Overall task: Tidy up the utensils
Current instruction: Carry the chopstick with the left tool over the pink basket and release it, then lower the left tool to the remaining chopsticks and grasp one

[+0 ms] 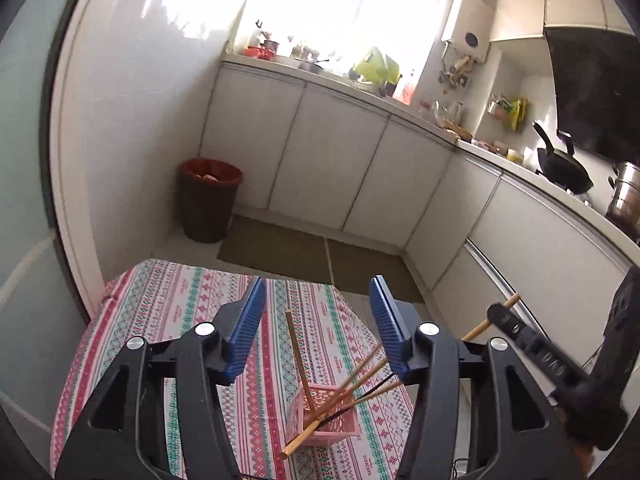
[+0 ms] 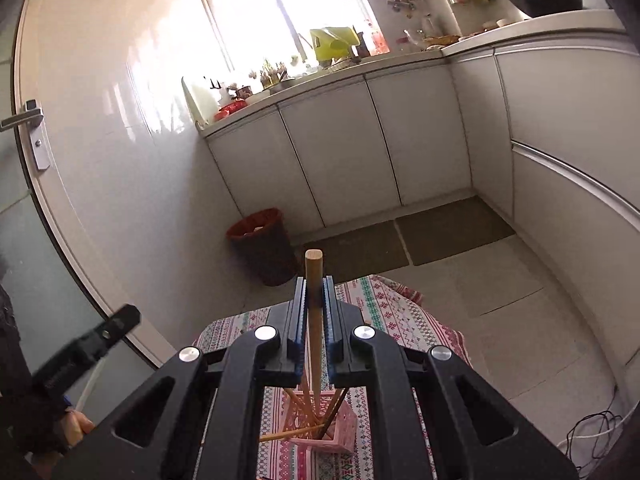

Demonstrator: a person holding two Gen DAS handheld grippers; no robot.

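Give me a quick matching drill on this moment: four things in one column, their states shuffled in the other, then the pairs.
1. left gripper
2. right gripper
3. pink basket
4. trash bin

a. stands on the floor by the cabinets
b. shut on a wooden stick
c. open, holding nothing
d. on the patterned tablecloth, chopsticks leaning out

Pairs: 1-c, 2-b, 3-d, 4-a

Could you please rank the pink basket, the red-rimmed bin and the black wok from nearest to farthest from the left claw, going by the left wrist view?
1. Pink basket: on the patterned tablecloth, just below the open left claw.
2. Red-rimmed bin: on the floor, ahead and to the left, by the wall.
3. Black wok: on the counter, far right.
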